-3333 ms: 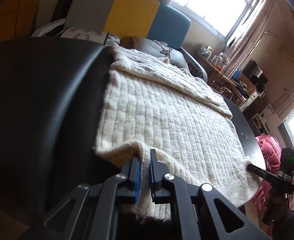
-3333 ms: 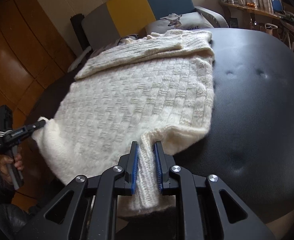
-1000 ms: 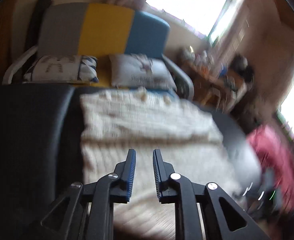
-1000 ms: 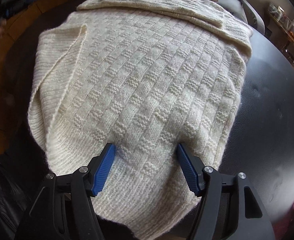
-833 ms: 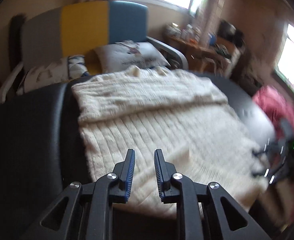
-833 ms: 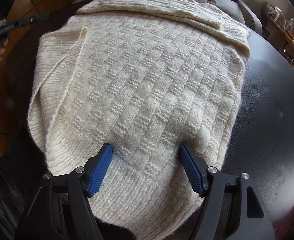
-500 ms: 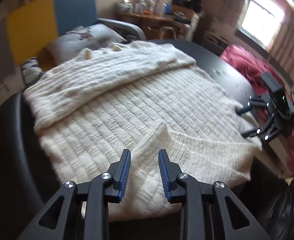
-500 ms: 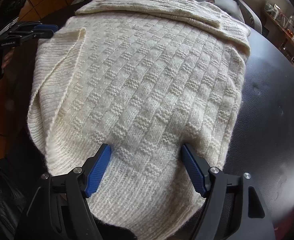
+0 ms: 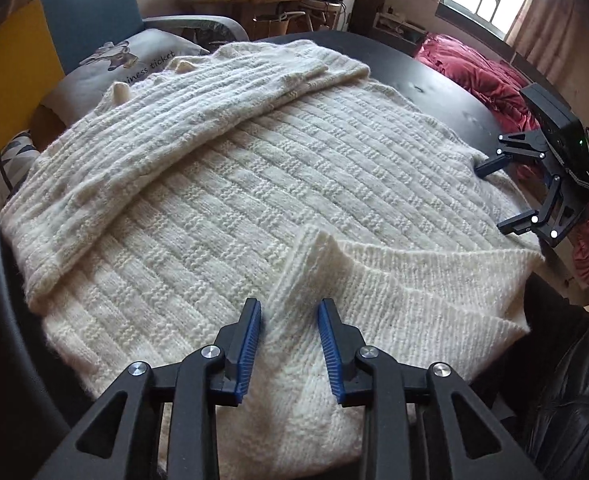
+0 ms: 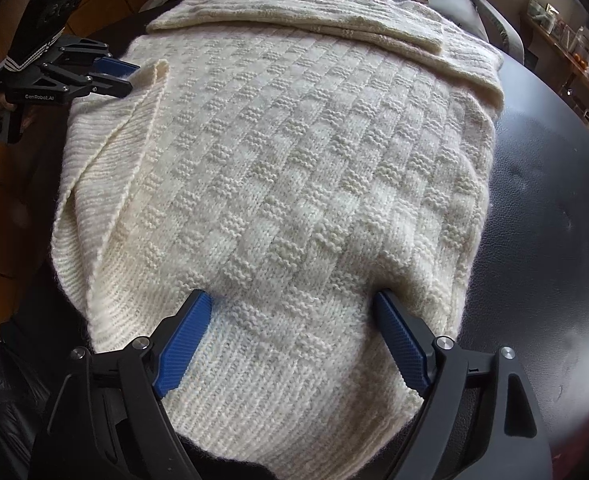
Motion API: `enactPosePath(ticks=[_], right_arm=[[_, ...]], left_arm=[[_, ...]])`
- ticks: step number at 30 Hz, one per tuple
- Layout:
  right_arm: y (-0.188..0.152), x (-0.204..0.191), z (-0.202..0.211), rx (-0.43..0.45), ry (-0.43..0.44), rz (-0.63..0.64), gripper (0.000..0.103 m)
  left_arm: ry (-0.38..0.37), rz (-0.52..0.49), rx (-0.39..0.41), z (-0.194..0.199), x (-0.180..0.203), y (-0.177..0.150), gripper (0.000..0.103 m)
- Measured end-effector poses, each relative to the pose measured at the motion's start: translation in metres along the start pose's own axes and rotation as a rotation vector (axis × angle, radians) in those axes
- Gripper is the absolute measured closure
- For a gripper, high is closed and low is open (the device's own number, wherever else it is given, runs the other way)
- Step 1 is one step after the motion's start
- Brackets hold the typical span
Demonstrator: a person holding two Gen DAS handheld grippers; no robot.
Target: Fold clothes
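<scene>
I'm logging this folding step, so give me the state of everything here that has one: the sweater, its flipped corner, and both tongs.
cream knit sweater: spread flat on the black table, sleeve folded across its far end.
sweater corner: turned over onto the body, creased.
left tongs: open, empty, over the turned corner.
right tongs: wide open, empty, straddling the near hem.

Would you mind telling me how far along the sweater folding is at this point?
Done: one sleeve lies folded across the top of the cream sweater, and the near left corner is turned in. In hand: nothing; the left gripper and right gripper are both open at the hem. Left: probably squaring that corner and folding the body.
</scene>
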State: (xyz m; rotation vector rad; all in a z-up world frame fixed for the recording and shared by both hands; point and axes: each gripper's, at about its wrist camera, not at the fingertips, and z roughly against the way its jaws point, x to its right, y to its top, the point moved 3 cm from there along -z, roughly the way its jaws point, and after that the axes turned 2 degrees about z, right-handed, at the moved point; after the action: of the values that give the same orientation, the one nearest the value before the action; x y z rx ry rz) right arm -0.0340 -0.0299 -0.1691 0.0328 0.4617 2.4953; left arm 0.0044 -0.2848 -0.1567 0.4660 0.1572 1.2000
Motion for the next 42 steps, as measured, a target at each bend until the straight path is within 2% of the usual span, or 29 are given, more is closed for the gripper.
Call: enactPosePath(ticks=[2, 3, 4, 5, 11, 14, 16, 18, 22, 27, 32, 35, 38, 40, 42], right_arm=[[0.0, 0.005, 0.0, -0.001, 0.0, 0.006, 0.016], [0.001, 0.003, 0.001, -0.001, -0.002, 0.006, 0.016], [0.001, 0.001, 0.001, 0.0, -0.003, 0.007, 0.016], [0.002, 0.001, 0.004, 0.001, -0.003, 0.009, 0.016], [-0.007, -0.003, 0.005, 0.051, -0.013, -0.02, 0.013], [-0.012, -0.001, 0.003, 0.076, -0.006, -0.052, 0.013], [-0.016, 0.005, 0.009, 0.111, 0.006, -0.098, 0.02], [-0.017, 0.015, 0.023, 0.148, 0.019, -0.165, 0.05], [-0.042, 0.032, 0.04, 0.182, 0.065, -0.254, 0.051], [-0.074, 0.041, 0.072, 0.244, 0.098, -0.356, 0.051], [-0.097, 0.057, 0.07, 0.265, 0.15, -0.474, 0.051], [-0.099, 0.06, 0.062, 0.277, 0.189, -0.5, 0.051], [-0.088, 0.054, 0.057, 0.273, 0.172, -0.446, 0.051], [-0.077, 0.044, 0.053, 0.246, 0.112, -0.368, 0.061], [-0.068, 0.035, 0.049, 0.217, 0.04, -0.306, 0.08]], left_arm=[[0.007, 0.002, 0.008, -0.001, 0.002, 0.0, 0.076], [0.011, 0.004, 0.013, -0.001, 0.003, 0.001, 0.08], [0.027, 0.005, 0.029, 0.001, 0.006, 0.0, 0.091], [0.046, 0.005, 0.048, 0.003, 0.01, -0.001, 0.094], [0.138, 0.141, 0.184, 0.016, 0.025, -0.023, 0.099], [0.181, 0.25, 0.248, 0.027, 0.023, -0.035, 0.099], [0.195, 0.34, 0.307, 0.04, 0.019, -0.043, 0.099], [0.199, 0.429, 0.37, 0.054, 0.015, -0.053, 0.099], [0.152, 0.541, 0.443, 0.069, 0.016, -0.079, 0.098], [0.107, 0.634, 0.455, 0.066, 0.022, -0.108, 0.098], [0.086, 0.692, 0.461, 0.063, 0.027, -0.127, 0.098], [0.126, 0.685, 0.443, 0.062, 0.032, -0.132, 0.098], [0.182, 0.64, 0.414, 0.061, 0.038, -0.13, 0.097], [0.209, 0.622, 0.398, 0.06, 0.039, -0.128, 0.095], [0.234, 0.608, 0.383, 0.058, 0.041, -0.126, 0.094]])
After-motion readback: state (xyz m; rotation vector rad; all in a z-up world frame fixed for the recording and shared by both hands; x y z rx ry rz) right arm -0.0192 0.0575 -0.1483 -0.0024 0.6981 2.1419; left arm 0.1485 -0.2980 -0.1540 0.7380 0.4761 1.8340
